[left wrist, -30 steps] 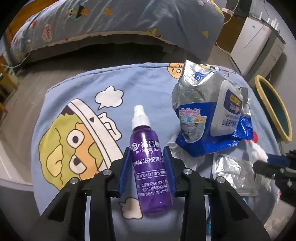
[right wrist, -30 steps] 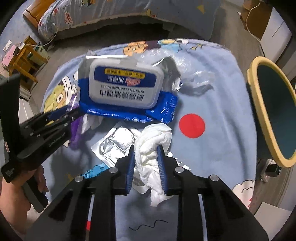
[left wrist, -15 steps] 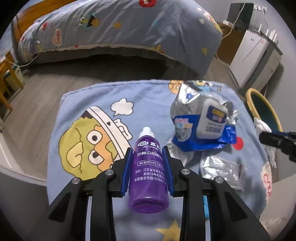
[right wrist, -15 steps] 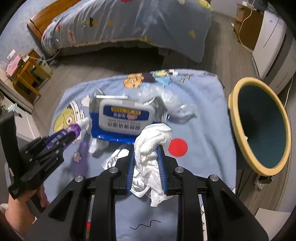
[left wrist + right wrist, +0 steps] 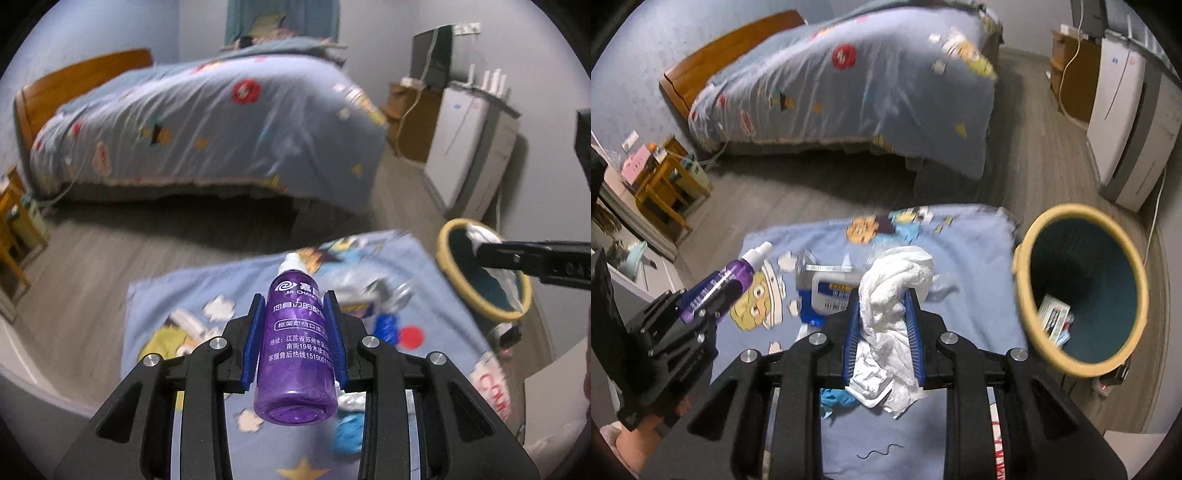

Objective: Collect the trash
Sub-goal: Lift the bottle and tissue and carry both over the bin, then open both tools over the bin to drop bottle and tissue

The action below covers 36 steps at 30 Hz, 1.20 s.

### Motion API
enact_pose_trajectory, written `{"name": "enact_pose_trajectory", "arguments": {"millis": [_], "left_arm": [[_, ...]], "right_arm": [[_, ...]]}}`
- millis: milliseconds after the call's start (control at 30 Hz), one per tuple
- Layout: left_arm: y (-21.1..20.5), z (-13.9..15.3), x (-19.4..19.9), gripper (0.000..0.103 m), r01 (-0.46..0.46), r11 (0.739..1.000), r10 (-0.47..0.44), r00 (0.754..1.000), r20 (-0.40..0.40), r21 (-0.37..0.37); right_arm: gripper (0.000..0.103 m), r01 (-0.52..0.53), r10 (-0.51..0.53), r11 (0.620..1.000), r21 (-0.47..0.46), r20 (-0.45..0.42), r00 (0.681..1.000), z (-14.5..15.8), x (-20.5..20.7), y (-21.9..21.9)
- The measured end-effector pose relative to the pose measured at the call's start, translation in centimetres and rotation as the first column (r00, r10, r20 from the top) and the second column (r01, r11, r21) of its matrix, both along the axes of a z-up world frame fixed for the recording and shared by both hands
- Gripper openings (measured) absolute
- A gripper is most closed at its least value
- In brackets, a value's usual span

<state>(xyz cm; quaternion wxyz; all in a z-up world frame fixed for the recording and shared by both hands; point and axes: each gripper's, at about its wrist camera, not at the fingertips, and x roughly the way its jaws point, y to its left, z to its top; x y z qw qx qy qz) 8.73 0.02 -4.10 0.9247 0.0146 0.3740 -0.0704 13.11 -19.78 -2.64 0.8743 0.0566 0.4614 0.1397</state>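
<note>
Step in hand: both grippers are loaded and raised above the blue cartoon blanket [image 5: 960,258]; this looks like the carry toward the bin, not yet the drop.

Left gripper [image 5: 295,332]: pressed together on a purple spray bottle [image 5: 297,347], which fills the lower centre of the left wrist view with its white nozzle pointing away and its base toward the camera. The blue pads [image 5: 253,343] clamp its sides.

Right gripper [image 5: 882,332]: pinching a crumpled white tissue wad [image 5: 894,291] at lower centre of the right wrist view; loose ends bulge above and hang below the jaws.

Trash bin [image 5: 1082,291]: round, yellow rim, dark teal inside, at the right of the right wrist view, just beside the blanket's right edge. A few discarded items lie at its bottom.

Tissue relative to bin: in the right wrist view the wad is left of the rim, apart from it. In the left wrist view it appears in front of the bin mouth, right of frame; whether it is truly over the opening cannot be told.

Left behind: a blue-and-white wipes packet [image 5: 827,291] and silvery wrappers lie on the blanket.

Next move, as a judgement: bring the tissue squarely over the opening, then spread the jaws; the bottle needs a longer sweep rightward.

Risk: the dangling tissue tail may catch the rim.
</note>
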Motion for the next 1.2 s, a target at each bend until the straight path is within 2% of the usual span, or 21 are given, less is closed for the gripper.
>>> {"name": "enact_pose_trajectory", "arguments": {"millis": [300, 467, 633, 867, 1200], "left_arm": [[-6.2, 2.3, 1.0, 0.034, 0.111, 0.993, -0.11, 0.993, 0.05, -0.031], [-10.1, 2.4, 1.5, 0.034, 0.185, 0.983, -0.183, 0.981, 0.07, -0.014], [-13.7, 1.8, 2.5, 0.034, 0.252, 0.967, -0.251, 0.966, 0.057, -0.02], [-19.1, 0.4, 4.2, 0.034, 0.347, 0.938, -0.346, 0.938, 0.028, -0.012], [-25.5, -4.1, 6.1, 0.034, 0.449, 0.893, -0.446, 0.893, -0.064, 0.037]], "right_arm": [[0.023, 0.076, -0.076, 0.997, -0.004, 0.048, 0.996, 2.5, 0.9, -7.6], [0.023, 0.15, -0.151, 0.989, 0.005, 0.043, 0.988, 2.0, 1.7, -12.5], [0.023, 0.215, -0.216, 0.976, 0.016, 0.025, 0.976, 1.3, 2.4, -16.5], [0.023, 0.307, -0.305, 0.951, 0.033, -0.048, 0.951, -1.6, 3.8, -21.4], [0.023, 0.378, -0.371, 0.925, 0.022, -0.148, 0.917, -5.9, 4.5, -25.9]]}}
